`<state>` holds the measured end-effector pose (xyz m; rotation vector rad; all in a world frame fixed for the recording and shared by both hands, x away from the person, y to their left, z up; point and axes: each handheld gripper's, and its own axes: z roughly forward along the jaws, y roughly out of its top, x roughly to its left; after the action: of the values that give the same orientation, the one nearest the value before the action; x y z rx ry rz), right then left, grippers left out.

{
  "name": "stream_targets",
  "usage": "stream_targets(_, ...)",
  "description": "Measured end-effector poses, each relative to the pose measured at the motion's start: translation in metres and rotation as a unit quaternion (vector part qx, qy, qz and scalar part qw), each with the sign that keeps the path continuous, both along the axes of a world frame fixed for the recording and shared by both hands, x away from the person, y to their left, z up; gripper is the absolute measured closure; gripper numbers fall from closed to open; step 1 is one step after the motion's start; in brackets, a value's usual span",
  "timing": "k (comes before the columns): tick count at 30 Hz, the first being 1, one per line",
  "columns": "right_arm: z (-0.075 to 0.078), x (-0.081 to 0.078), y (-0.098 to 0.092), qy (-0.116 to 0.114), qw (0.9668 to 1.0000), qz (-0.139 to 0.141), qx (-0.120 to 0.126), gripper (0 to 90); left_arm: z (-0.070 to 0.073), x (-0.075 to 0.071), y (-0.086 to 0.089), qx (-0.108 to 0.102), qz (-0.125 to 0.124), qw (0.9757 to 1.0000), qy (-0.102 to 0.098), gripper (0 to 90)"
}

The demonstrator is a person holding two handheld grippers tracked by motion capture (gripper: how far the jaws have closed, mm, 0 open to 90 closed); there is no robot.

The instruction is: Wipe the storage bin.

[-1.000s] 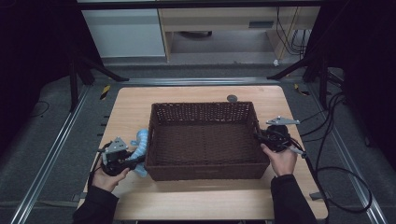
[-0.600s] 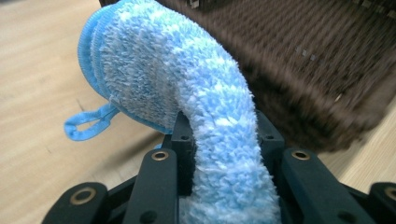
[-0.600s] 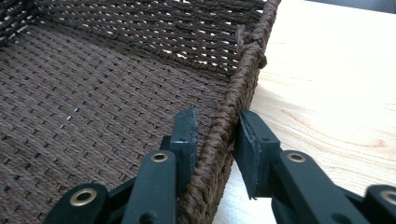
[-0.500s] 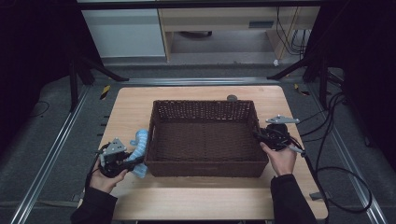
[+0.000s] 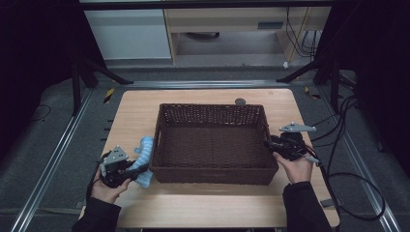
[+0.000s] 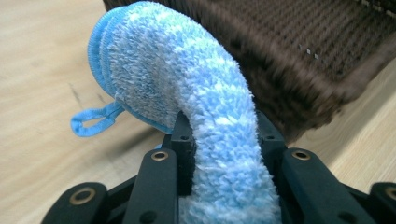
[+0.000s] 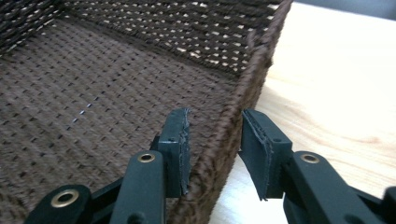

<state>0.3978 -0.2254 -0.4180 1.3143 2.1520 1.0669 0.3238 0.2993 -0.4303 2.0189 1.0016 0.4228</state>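
A dark brown wicker basket point(image 5: 212, 107) stands on the middle of the wooden table point(image 5: 212, 208). It looks bare inside. My left gripper point(image 5: 133, 169) sits at its front left corner, shut on a fluffy light blue cloth point(image 5: 144, 150). The cloth point(image 6: 187, 84) arches up from between the jaws of the left gripper point(image 6: 224, 135), and its hanging loop dangles to the left. My right gripper point(image 5: 268, 144) straddles the basket's right wall point(image 7: 233, 116). The jaws of the right gripper point(image 7: 215, 135) have just been opening, and a small gap shows on each side of the wall.
A small round grey object point(image 5: 240, 101) lies on the table just behind the basket's far rim. Black cables point(image 5: 348, 145) trail off the right side. Metal rails run along both sides of the table.
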Motion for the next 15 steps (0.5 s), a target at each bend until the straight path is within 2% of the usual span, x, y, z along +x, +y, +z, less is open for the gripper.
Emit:
stream_targets(4, -0.007, 0.002, 0.007, 0.017, 0.9991, 0.000, -0.038, 63.4, 0.012, -0.004, 0.002, -0.005, 0.010, 0.9998, -0.016, 67.6)
stream_targets(6, -0.007, 0.003, 0.006, 0.021, 0.9994, -0.005, -0.028, 65.2, 0.013, -0.006, 0.001, -0.003, 0.008, 0.9998, -0.016, 67.6)
stream_targets(10, -0.007, 0.002, 0.009, 0.014, 0.9991, -0.022, -0.033, 70.3, 0.008, -0.010, -0.005, 0.011, 0.001, 0.9999, -0.007, 67.6)
stream_targets(15, -0.008, 0.003, 0.010, 0.012, 0.9991, -0.036, -0.022, 71.6, -0.006, -0.012, -0.008, 0.023, -0.001, 0.9996, 0.017, 67.6)
